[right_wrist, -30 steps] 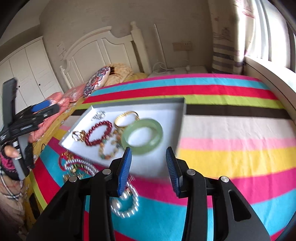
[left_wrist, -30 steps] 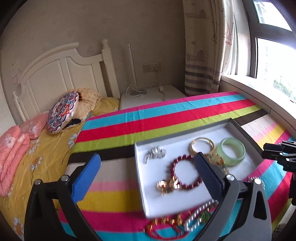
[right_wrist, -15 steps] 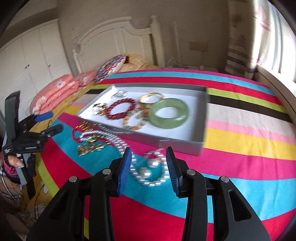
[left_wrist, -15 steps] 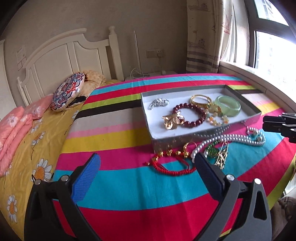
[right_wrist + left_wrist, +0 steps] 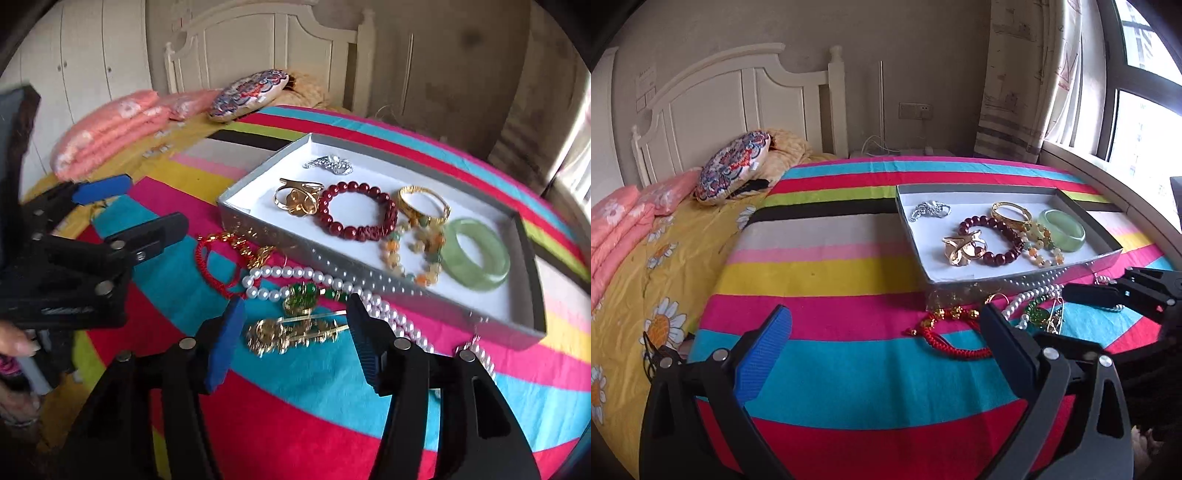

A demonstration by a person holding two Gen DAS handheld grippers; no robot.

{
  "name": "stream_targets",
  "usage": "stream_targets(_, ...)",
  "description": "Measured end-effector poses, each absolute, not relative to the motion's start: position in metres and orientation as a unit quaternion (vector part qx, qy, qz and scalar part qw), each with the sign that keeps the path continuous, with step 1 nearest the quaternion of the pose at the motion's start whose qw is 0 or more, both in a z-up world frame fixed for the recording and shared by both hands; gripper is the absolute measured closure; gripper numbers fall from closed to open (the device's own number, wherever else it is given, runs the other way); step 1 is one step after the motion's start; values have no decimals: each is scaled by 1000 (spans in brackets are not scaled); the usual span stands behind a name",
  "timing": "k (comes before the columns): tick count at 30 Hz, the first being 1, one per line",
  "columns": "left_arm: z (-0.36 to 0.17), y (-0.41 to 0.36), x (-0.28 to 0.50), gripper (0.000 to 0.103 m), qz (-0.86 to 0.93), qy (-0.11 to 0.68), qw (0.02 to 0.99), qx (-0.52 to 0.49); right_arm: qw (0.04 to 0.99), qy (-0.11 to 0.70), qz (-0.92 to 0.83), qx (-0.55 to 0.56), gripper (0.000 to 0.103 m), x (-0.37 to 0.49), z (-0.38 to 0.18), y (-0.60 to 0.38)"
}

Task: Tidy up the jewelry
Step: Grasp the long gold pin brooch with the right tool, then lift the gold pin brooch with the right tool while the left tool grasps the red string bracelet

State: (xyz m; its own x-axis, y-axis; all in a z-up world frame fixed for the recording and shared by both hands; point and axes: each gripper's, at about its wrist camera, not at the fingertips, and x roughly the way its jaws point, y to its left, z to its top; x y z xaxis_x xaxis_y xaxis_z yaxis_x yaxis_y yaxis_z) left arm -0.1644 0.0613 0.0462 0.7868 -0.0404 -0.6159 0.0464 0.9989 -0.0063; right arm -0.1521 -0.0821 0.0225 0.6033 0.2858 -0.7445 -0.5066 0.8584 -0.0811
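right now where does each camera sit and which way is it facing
Left wrist: on the left claw, open, looking across the striped bed toward the headboard and tray; the right claw enters at right.
Right wrist: on the right claw, open, looking down over the gold hairpin; the left claw and a thumb show at left.
Both share the tray, green bangle and pearl necklace.

A white panelled wooden headboard (image 5: 738,96) stands against a plain beige wall (image 5: 905,48). On the yellow daisy-print bedsheet (image 5: 639,266) lie a round patterned cushion (image 5: 733,168) and folded salmon-pink quilts (image 5: 613,225). A bright multicoloured striped cloth (image 5: 827,266) covers the near part of the bed. A cream curtain with grey stripes (image 5: 1023,85) hangs beside a dark-framed window (image 5: 1108,110) that lets in daylight. White wardrobe doors (image 5: 85,59) stand left of the headboard.
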Motion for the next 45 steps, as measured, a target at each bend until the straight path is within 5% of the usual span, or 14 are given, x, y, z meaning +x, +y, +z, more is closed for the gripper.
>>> stream_targets(7, 40, 65, -159, 2, -42, 346, 937, -13, 885, 378, 192, -191, 49, -156, 18, -100)
stream_targets(20, 34, 42, -159, 2, -41, 364, 929, 50, 876, 413, 219, -121, 50, -164, 13, -144)
stream_targets(26, 29, 44, -154, 3, -44, 389, 919, 37, 876, 412, 222, -120, 86, -167, 13, -150)
stream_targets(33, 25, 44, -143, 5, -47, 421, 905, 23, 875, 403, 235, -131, 87, -177, 12, -156)
stream_targets(35, 22, 42, -136, 18, -51, 434, 899, 20, 875, 402, 235, -131, 87, -177, 12, -156)
stream_targets(39, 22, 35, -124, 26, -36, 439, 897, 33, 875, 402, 238, -127, 86, -176, 12, -157)
stream_targets(45, 22, 15, -133, 92, -79, 440, 892, 61, 876, 400, 241, -120, 86, -177, 12, -158)
